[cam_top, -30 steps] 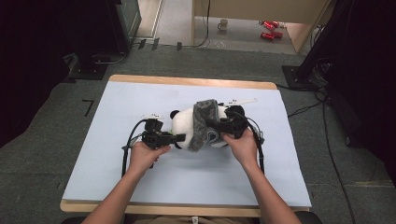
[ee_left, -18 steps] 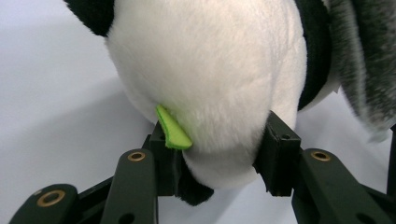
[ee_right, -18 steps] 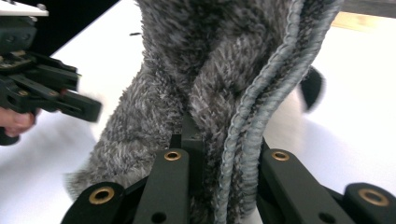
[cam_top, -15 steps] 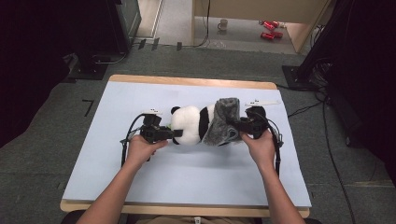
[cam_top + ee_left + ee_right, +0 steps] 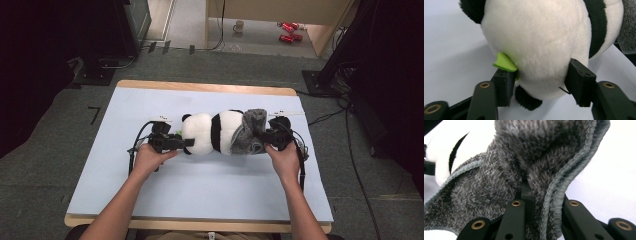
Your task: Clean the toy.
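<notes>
A black-and-white panda plush (image 5: 210, 132) lies on its side in the middle of the pale blue table top (image 5: 200, 190). A grey fleecy cloth (image 5: 250, 132) covers its right end. My left gripper (image 5: 186, 144) is at the panda's left end. Its jaws have just been opening and stand on either side of the white fur (image 5: 536, 37), beside a green leaf (image 5: 505, 62). The fur between the pads is not squeezed. My right gripper (image 5: 261, 136) is shut on a fold of the grey cloth (image 5: 506, 170).
Black cables trail from both grippers across the table. The wooden table edge (image 5: 200, 86) runs along the far side. On the floor beyond stand a mug (image 5: 239, 25) and red cans (image 5: 286, 31). Dark equipment stands at both sides.
The right gripper has drawn the grey cloth rightward off the panda's middle, so more white and black body shows. The left jaws have spread wider around the panda's head.
</notes>
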Tool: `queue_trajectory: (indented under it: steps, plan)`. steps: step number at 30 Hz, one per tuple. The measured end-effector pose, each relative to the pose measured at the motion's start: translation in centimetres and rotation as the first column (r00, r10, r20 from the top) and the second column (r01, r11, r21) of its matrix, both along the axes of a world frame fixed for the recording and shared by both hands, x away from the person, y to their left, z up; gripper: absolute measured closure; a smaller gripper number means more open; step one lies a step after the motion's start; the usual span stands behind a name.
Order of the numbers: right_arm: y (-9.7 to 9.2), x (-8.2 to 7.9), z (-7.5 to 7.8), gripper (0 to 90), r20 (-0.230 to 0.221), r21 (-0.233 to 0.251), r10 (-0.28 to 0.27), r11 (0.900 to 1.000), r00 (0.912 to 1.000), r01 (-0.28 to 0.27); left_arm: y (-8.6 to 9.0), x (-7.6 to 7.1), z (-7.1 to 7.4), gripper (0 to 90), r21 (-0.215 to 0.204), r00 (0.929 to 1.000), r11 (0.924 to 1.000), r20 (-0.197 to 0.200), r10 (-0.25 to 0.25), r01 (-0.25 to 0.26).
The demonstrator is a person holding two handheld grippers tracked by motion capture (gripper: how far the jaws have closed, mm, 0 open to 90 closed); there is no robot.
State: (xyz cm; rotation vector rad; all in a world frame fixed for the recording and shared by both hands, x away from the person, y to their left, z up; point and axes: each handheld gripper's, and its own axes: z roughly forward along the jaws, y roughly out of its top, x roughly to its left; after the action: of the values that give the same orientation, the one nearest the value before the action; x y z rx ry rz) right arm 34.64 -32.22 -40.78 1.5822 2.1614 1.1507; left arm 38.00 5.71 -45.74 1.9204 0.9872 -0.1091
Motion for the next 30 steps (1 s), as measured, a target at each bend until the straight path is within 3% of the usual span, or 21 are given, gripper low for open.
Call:
queue_trajectory:
  steps: [5, 8, 20, 25, 30]
  plan:
    - [-0.4, 0.3, 0.0, 78.7, -0.009, 0.015, -0.018, 0.9997, 0.9998, 0.018, 0.5, -0.7, 0.2, 36.5, 0.032, 0.9936, 0.999, 0.107, -0.035, 0.032]
    - [-0.5, 0.5, -0.2, 78.5, -0.011, 0.019, -0.022, 0.9996, 0.9997, 0.022, 0.8, -1.1, 0.1, 36.2, 0.058, 0.9897, 0.9971, 0.132, -0.056, 0.049]
    - [-0.8, 1.7, -0.9, 78.2, -0.023, 0.034, -0.041, 0.9986, 0.9989, 0.041, -0.2, -1.4, -1.3, 34.8, 0.044, 0.9947, 0.9978, 0.088, -0.053, 0.05]
    - [-1.1, 1.9, -0.9, 78.0, -0.028, 0.056, -0.051, 0.997, 0.9983, 0.052, -1.3, -1.2, -2.3, 40.8, 0.041, 0.9976, 0.9987, 0.06, -0.034, 0.031]
    - [-1.3, 1.2, 0.3, 77.7, 0.027, 0.103, -0.059, 0.9931, 0.9979, 0.056, -1.5, -1.3, -2.0, 51.1, 0.042, 0.9971, 0.9991, 0.076, -0.007, 0.004]
